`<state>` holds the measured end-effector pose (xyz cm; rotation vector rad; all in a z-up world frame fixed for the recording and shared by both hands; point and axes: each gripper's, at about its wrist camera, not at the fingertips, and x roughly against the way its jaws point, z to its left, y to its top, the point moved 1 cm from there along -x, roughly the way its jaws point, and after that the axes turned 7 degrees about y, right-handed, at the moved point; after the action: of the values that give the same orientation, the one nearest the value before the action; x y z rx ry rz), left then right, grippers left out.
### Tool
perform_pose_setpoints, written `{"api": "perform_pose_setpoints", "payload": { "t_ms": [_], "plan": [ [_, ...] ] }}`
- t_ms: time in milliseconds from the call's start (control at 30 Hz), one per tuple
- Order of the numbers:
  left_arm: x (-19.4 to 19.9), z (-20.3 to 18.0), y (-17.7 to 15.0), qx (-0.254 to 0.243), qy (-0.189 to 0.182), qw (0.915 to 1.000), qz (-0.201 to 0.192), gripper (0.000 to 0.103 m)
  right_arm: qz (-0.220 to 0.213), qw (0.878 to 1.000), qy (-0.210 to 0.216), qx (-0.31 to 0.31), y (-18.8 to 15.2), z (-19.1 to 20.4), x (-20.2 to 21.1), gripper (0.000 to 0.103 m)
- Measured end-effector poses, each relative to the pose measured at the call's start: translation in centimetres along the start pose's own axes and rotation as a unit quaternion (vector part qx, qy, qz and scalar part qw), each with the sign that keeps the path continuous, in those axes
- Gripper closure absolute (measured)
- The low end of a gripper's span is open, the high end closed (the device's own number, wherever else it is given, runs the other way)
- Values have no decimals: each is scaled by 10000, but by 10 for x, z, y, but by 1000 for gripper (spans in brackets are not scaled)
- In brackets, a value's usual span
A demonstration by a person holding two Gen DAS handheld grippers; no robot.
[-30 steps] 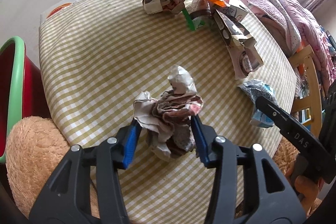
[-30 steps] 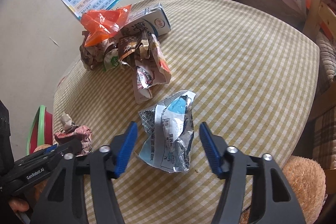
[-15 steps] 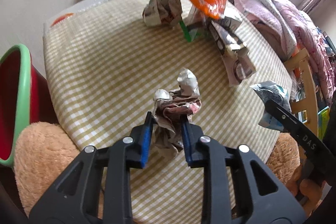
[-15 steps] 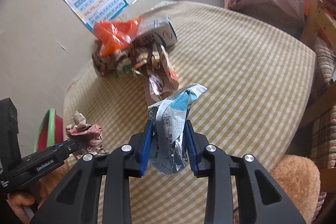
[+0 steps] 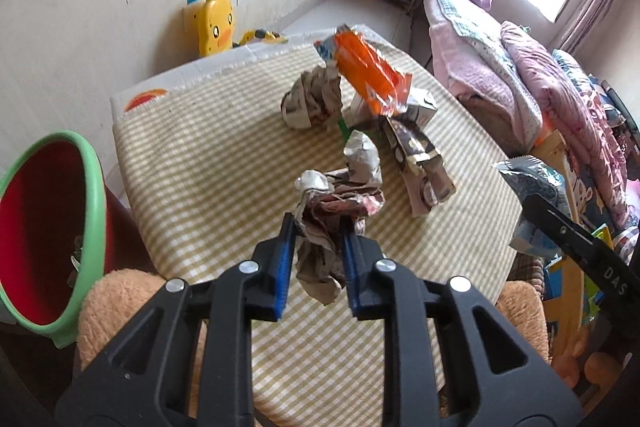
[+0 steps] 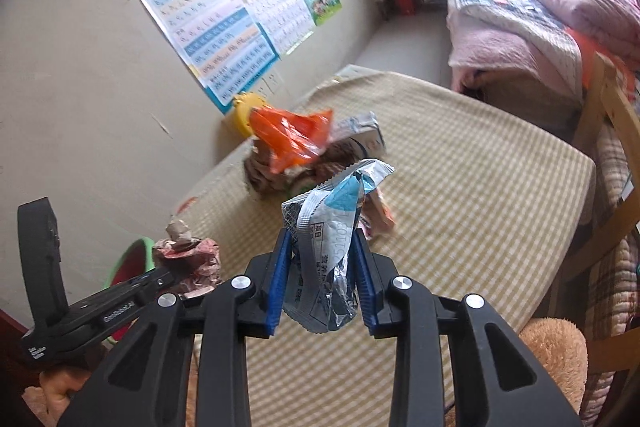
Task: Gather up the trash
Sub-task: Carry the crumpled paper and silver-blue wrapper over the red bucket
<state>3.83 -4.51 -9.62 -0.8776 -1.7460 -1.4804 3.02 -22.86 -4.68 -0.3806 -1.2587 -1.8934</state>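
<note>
Both pieces are up off the table [image 5: 224, 147] now: left gripper [image 5: 316, 255] pinching the paper wad [image 5: 336, 211], right gripper [image 6: 320, 275] the foil wrapper [image 6: 328, 239], probably headed for the bin [image 5: 60, 211] off the left edge.

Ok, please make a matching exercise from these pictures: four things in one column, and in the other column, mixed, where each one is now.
Things:
1. crumpled paper wad
2. silver and blue wrapper
3. orange plastic bag
4. red bin with green rim

Places:
A. on top of the trash pile on the table
B. beside the table
C. between the fingers of the left gripper
D. between the fingers of the right gripper

Pairs: 1-C, 2-D, 3-A, 4-B
</note>
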Motion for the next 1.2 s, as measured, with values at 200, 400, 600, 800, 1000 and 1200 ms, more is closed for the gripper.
{"api": "perform_pose_setpoints", "payload": {
  "t_ms": [200,400,600,800,1000,1200],
  "plan": [
    [8,10,2,111,-67,9999,-102,82,-57,9997,72,217,4,23,4,74],
    [14,17,3,171,-107,9996,-198,82,-23,9992,109,380,2,39,4,74],
    [17,37,4,391,-111,9989,-251,82,99,9983,123,553,-1,54,-4,74],
    [14,55,1,518,-62,9984,-208,82,287,9970,166,703,-5,70,-18,73],
    [13,71,1,649,-60,9977,-201,82,454,9953,205,830,-10,83,-30,73],
    [10,91,-1,867,-15,9961,-164,81,621,9934,239,930,-16,93,-39,73]
  ]
}}
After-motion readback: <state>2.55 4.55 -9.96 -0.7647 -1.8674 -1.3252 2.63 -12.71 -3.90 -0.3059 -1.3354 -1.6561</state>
